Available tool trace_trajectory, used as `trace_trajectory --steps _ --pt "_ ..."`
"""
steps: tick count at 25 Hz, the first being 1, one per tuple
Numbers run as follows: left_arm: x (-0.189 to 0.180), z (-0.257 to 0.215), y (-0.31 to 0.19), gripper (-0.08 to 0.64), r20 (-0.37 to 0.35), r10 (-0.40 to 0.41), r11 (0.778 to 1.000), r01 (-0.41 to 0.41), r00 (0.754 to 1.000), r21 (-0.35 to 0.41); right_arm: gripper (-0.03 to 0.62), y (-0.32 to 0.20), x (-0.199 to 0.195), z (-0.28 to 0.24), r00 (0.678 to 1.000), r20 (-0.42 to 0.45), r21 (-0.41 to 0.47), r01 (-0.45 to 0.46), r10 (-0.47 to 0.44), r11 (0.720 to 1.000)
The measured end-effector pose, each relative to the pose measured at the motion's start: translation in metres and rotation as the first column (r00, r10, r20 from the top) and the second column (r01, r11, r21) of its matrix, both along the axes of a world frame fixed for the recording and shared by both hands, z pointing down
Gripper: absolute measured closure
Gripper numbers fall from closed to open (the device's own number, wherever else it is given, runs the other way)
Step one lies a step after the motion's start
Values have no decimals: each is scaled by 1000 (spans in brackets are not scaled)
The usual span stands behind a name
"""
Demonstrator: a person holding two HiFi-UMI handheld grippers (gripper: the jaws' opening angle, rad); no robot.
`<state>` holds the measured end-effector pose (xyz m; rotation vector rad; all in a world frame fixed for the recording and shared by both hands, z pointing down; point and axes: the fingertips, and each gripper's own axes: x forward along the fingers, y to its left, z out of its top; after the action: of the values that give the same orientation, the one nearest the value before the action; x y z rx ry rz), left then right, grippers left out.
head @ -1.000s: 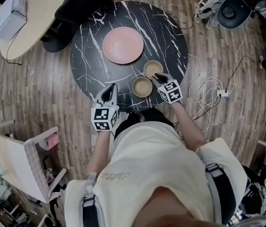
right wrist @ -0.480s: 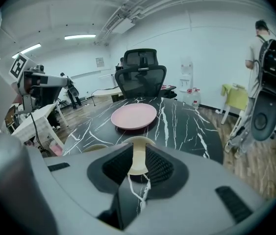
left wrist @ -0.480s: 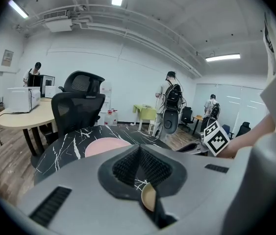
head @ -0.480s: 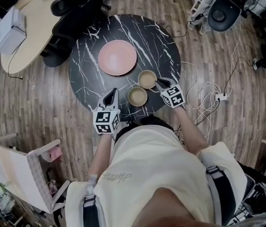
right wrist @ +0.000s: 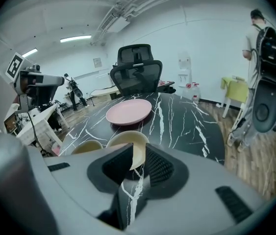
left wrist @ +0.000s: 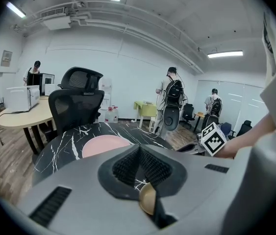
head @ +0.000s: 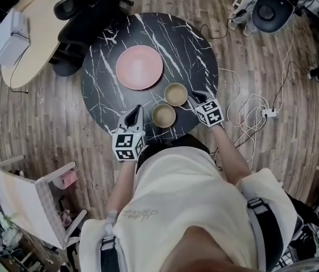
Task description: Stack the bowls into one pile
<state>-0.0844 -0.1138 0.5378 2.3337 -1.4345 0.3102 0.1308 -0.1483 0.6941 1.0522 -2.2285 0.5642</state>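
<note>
Standing upright on the black marble table (head: 193,44), the far bowl (head: 176,94) has its right-hand rim between the jaws of the right gripper (right wrist: 138,153). Those jaws are partly apart, one pad inside the rim and the other outside, and they do not look clamped on it. The bowl sits flat on the tabletop.

The near bowl (head: 164,115), also tan and upright, stands just left of that gripper and closer to the person. It is right beside the far bowl, so the two are not yet stacked.

Just left of the near bowl is the left gripper (head: 138,107), its tips over the table's near edge. Its jaws meet tip to tip and hold nothing. Through the gap behind the tips, its own view shows only a sliver of the near bowl and some tabletop.

Beyond the tips of both grippers, farther across the table, lies a pink plate (head: 139,67), well apart from the bowls. Past the table's far edge, off to the left of the left gripper, a black office chair (head: 85,16) is drawn up. To the right of the right gripper, a white cable (head: 244,106) lies looped on the wooden floor (head: 46,106).
</note>
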Motion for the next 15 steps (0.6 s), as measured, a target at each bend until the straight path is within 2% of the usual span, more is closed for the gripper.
trace_trajectory --steps 7,15 --pt "-3 14 -14 540 -11 -69 997 68 998 -43 511 -19 -3 22 999 45 -51 19 -17 999" --pt "3 28 -25 540 -2 -128 988 127 992 -89 511 -40 -17 43 994 75 -91 87 -80 992"
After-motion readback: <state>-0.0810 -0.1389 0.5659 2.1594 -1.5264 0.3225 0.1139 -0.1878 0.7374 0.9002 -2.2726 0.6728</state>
